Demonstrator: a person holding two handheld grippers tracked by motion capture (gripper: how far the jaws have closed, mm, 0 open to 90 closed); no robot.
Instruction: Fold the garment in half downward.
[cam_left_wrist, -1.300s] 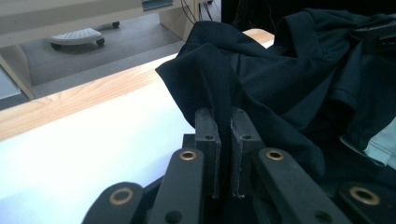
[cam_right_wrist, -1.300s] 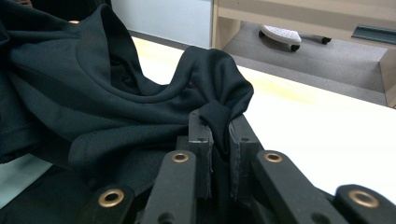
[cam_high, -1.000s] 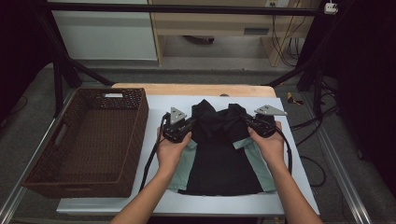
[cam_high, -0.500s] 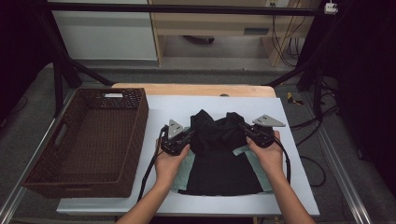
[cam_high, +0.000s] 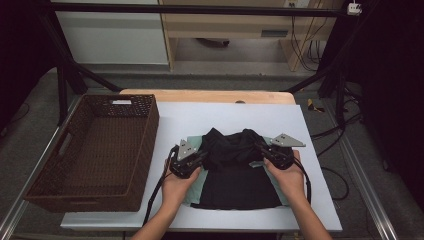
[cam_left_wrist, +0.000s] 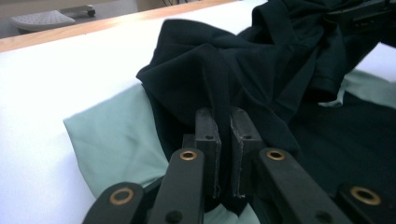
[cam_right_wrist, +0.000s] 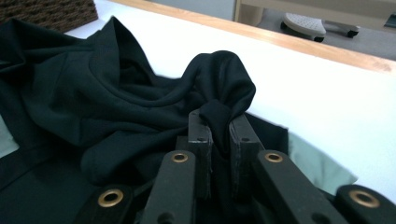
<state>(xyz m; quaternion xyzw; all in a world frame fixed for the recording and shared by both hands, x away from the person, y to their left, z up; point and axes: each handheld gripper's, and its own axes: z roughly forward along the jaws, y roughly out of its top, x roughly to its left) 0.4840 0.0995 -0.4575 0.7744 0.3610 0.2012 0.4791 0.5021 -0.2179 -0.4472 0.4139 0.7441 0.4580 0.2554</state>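
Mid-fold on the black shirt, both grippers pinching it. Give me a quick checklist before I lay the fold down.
1. Left gripper shut on the shirt: ok.
2. Right gripper shut on the shirt: ok.
3. Both grips level across the table: ok.
4. Lifted fabric smooth: not ok, bunched between the grippers.
5. Basket clear of the shirt: ok.
6. Folded edge lines up with the hem: cannot tell.

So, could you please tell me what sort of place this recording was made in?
Probably a lab or workshop set up for recording, not a home: a white-topped table stands inside a black metal frame, loose cables hang at the back, and a dark garment lies beside a wicker basket.
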